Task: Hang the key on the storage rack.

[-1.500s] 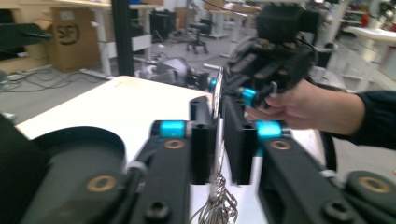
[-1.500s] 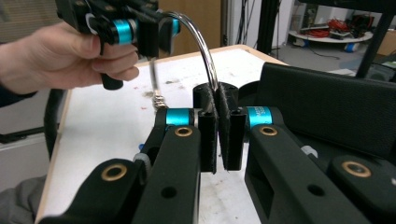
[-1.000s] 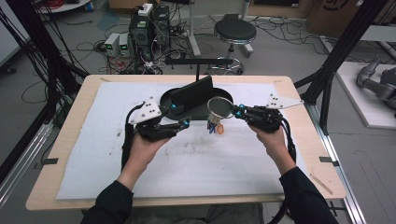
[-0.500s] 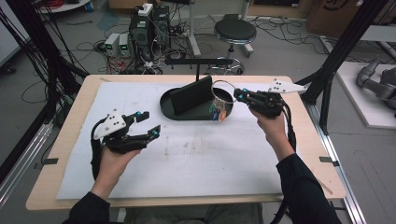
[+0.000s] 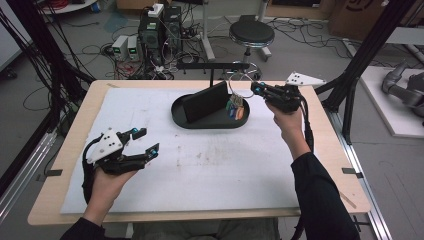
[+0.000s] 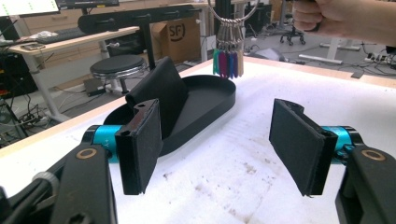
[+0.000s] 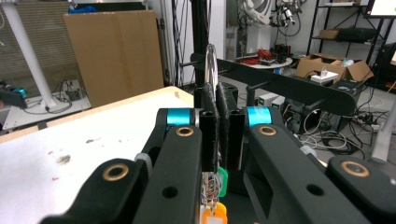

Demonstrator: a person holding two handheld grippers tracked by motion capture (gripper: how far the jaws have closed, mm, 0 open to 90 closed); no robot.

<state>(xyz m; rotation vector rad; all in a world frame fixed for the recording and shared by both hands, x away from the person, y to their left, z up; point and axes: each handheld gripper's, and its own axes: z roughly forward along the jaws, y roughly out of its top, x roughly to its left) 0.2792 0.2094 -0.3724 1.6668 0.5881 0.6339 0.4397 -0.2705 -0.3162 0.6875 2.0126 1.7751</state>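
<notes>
A metal key ring with several coloured tags hangs from my right gripper, which is shut on the ring above the right end of the black oval tray. In the right gripper view the ring rises from between the closed pads, and the tags dangle below. My left gripper stands open over the white mat at the front left with nothing between its pads. In its own view, the key ring hangs beyond the tray.
A black panel leans upright in the tray. Behind the tray a black horizontal bar with pegs stands on a post; it is also seen as the bar. The white mat covers most of the wooden table.
My left gripper has pulled back from the tray to the front left of the mat. My right gripper has lifted the key ring from the mat up over the tray's right end.
</notes>
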